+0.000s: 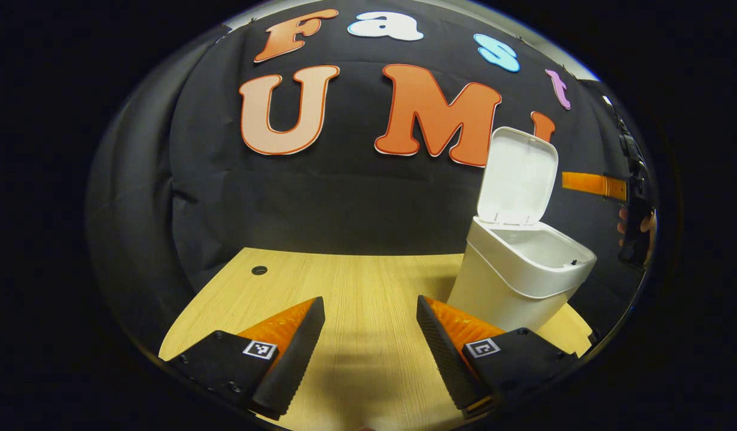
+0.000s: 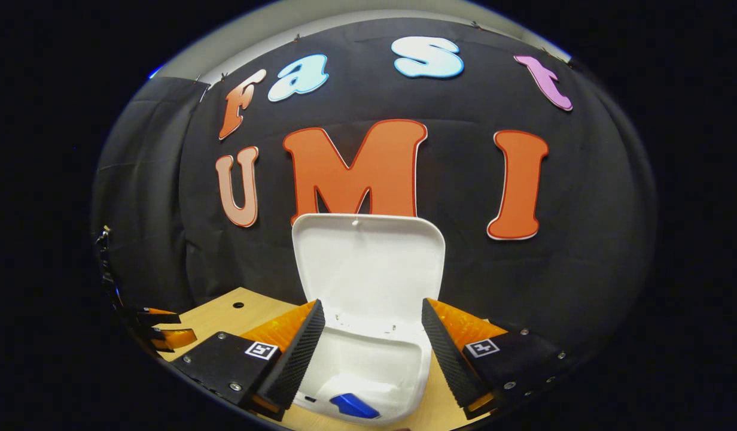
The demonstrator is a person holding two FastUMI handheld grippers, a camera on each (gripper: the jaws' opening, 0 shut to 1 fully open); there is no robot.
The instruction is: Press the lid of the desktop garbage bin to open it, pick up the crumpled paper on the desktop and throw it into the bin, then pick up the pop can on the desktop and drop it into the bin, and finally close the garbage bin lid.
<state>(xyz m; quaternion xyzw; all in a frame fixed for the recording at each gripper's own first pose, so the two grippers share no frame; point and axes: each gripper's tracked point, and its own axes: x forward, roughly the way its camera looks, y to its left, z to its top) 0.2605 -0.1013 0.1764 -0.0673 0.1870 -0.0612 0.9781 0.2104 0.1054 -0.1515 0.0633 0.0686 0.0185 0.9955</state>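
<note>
Right now my right gripper [image 2: 368, 353] hangs directly over the open mouth of the desktop garbage bin [image 2: 368, 365], its fingers spread wide with nothing between them. Between them I look straight down into the white bin, where a blue object [image 2: 353, 405] lies at the bottom; I judge it to be the pop can, though too little of it shows to be sure. I cannot make out the crumpled paper inside. Behind my fingers the lid [image 2: 368, 263] stands upright on its hinge, its inner face turned toward me.

My left gripper [image 1: 371, 353] is also wide and empty, held low over the bare wooden desktop [image 1: 356, 281], well apart from the bin to its right. From there I see the bin [image 1: 518, 281] with its lid [image 1: 518, 176] raised, and my other gripper [image 1: 635, 197] with the hand holding it at the far right, above and beyond the bin.

With the desktop showing neither paper nor can, I judge that closing the lid is what remains. To do it well I would lift the right gripper clear of the rim, reach past the lid's top edge and tip it forward, then press on its flat centre until it latches. Pushing squarely downward should keep the light bin from sliding or tipping; the left gripper could steady the wall if it shifts.
</note>
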